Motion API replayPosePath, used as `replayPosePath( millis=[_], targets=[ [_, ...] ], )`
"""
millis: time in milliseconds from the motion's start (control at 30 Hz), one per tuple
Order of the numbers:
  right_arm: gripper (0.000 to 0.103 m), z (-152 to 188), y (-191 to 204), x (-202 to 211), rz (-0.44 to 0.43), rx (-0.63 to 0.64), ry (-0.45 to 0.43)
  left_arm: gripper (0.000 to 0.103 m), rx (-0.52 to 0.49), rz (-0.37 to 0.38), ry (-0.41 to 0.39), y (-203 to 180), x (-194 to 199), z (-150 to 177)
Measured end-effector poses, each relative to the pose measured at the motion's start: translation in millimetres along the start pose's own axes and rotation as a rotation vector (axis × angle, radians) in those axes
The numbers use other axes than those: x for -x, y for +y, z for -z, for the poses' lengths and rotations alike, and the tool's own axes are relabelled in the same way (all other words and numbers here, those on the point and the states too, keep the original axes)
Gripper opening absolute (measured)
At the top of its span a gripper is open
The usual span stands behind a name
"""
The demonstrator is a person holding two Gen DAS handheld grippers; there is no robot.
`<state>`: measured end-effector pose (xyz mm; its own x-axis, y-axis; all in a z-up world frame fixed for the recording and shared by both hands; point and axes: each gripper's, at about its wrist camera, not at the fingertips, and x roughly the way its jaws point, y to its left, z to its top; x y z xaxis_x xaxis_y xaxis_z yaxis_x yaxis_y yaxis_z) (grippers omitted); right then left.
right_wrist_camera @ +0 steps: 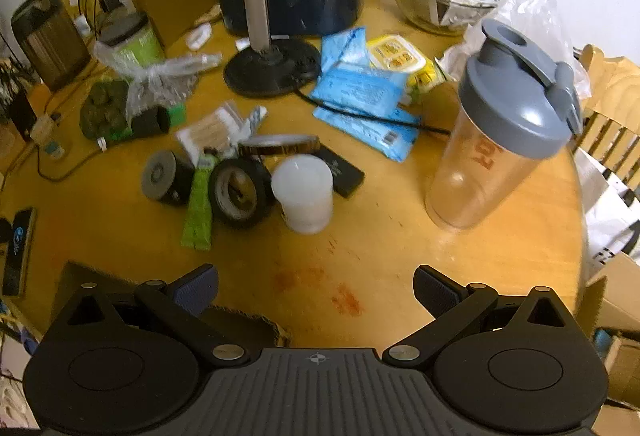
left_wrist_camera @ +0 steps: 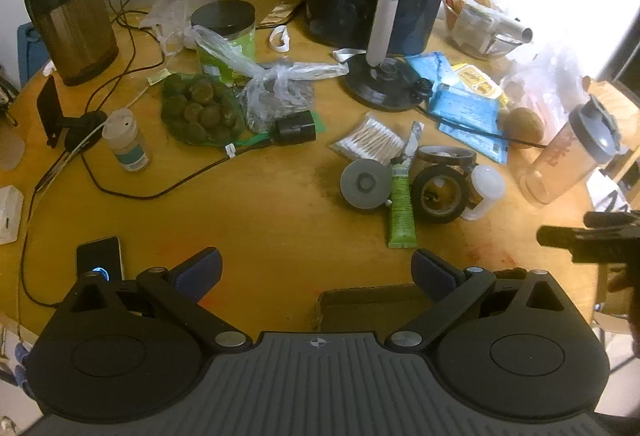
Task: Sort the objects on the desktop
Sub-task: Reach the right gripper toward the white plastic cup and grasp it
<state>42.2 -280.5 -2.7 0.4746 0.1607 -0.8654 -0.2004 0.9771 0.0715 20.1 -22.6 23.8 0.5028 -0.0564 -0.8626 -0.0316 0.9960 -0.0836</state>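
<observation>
The sorting has not begun in earnest: both grippers hover above the near edge of the round wooden worktop, tilted down toward the clutter, and neither holds anything. The left gripper has its jaws spread wide over bare wood, and the right gripper is likewise spread wide and empty.

The nearest things to sort lie in a tight cluster toward the middle of the worktop: a green tube, a black tape roll touching it, a white cup just beside the roll, and a grey-faced round piece on the tube's other side. A clear shaker bottle stands upright, apart from them, near the right edge. An open cardboard box sits at the near edge between the grippers and is probably the bin.

The next move likely calls for one gripper to reach forward to a single item; the white cup or the bottle looks easiest, since each has free space on its near side. The tube and tape roll touch, so a pick there risks nudging the neighbour.

The strip of worktop between the near edge and the cluster is open. A black cable loops across the left side, and a phone lies at the near-left edge.
</observation>
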Motion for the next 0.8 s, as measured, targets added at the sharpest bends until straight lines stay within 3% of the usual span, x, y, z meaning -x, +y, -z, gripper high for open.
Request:
replayPosePath(
  millis=[800],
  targets=[
    [0.103, 0, -2, -39, 0.098, -0.055, 0.021, 0.103, -0.066, 0.123, 0.069, -3, -20, 14]
  ],
)
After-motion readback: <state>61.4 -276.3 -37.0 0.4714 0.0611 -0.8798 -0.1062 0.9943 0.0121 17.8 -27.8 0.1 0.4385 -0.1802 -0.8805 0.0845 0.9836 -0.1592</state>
